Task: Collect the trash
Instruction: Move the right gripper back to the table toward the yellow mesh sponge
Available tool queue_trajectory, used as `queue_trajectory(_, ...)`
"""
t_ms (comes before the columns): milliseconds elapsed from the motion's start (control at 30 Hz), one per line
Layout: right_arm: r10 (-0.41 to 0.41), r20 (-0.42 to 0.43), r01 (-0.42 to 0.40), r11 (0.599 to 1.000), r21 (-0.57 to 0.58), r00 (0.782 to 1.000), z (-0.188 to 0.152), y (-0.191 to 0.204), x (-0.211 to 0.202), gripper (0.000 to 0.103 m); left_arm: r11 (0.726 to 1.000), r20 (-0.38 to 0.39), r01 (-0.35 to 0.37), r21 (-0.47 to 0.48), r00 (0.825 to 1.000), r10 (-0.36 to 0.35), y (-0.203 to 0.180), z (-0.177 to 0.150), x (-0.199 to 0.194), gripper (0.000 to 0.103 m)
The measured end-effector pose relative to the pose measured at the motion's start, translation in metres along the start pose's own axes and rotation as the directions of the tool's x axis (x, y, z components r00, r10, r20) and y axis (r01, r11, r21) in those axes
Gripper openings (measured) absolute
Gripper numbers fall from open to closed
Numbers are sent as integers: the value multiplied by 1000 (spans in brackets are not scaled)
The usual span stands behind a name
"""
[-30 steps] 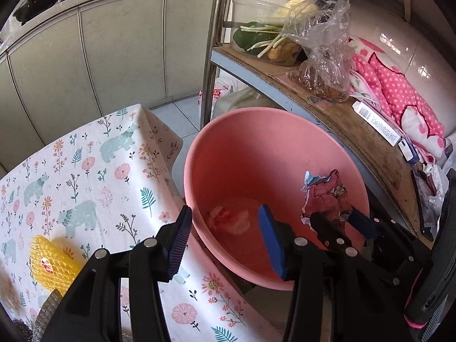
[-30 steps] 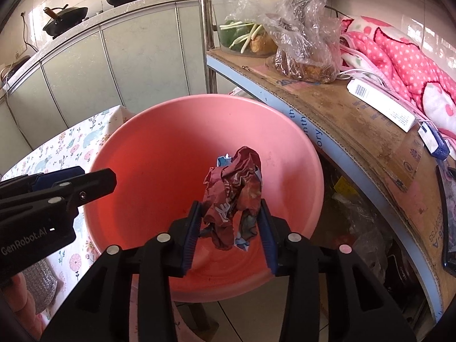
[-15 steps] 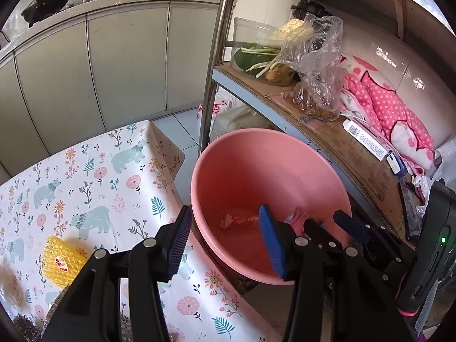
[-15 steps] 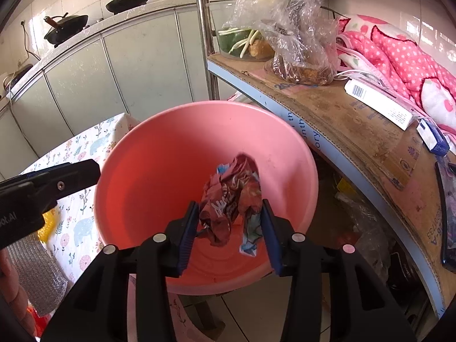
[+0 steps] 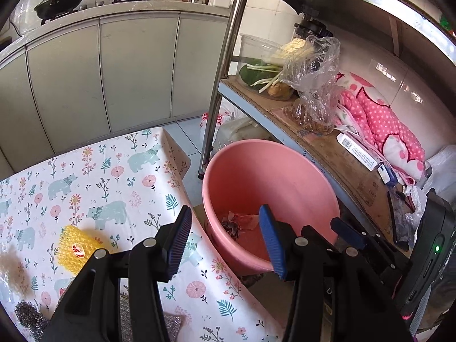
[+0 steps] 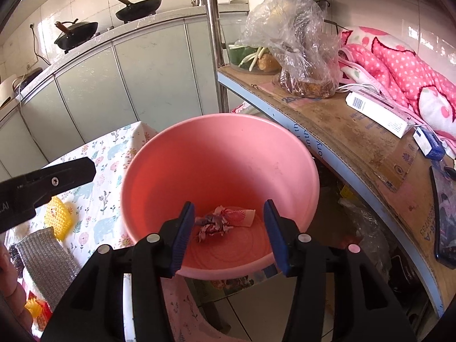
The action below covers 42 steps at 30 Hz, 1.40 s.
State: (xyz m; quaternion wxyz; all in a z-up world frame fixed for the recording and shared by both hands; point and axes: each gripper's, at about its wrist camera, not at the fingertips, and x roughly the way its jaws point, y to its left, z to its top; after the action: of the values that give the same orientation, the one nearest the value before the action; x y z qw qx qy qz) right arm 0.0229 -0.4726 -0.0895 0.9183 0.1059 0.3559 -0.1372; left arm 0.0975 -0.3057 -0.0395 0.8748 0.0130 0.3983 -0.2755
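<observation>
Released since the earlier frames, the wrapper (image 6: 213, 224) is no longer pinched by the right gripper (image 6: 225, 236); it is now seen lying on the floor of the basin (image 6: 299, 171), below and between the spread blue pads, apart from both. The right jaws are held wide and nothing is gripped. The left gripper (image 5: 225, 243) is likewise held wide and empty, over the table edge beside the basin, whose rim is partly covered by its right finger.

Only the trash is held in the pink basin: the wrapper, crumpled, dark red with pale patches, and a flat pinkish scrap (image 6: 240, 216) touching it on the far side. Both are also seen from the left wrist, low in the basin (image 5: 285, 171).

On the floral cloth (image 5: 108, 176) to the left, a yellow net (image 5: 74, 249) and a silvery scourer (image 6: 45, 259) are left lying, well apart from the basin. Farther off, a shelf (image 6: 356, 142) with a plastic bag (image 6: 293, 37) is seen.
</observation>
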Motion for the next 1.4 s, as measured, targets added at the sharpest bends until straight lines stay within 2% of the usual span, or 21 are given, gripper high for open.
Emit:
queue_trajectory(400, 34, 47, -33, 999, -27, 998, -10, 19, -34, 51, 1000, 79, -3, 4, 997, 3, 9, -12, -48, 49)
queue_trajectory(867, 90, 83, -83, 993, -82, 992, -21, 51, -67, 51, 998, 134, -19, -52, 991, 26, 42, -32, -100, 49)
queue_trajectory(1167, 129, 92, -118, 986, -115, 987, -27, 68, -81, 51, 994, 167, -66, -84, 983, 79, 71, -46, -133, 49)
queue_trajectory(1400, 163, 103, -148, 980, -136, 981, -31, 78, -91, 51, 981, 231, -157, -114, 956, 180, 104, -59, -173, 49)
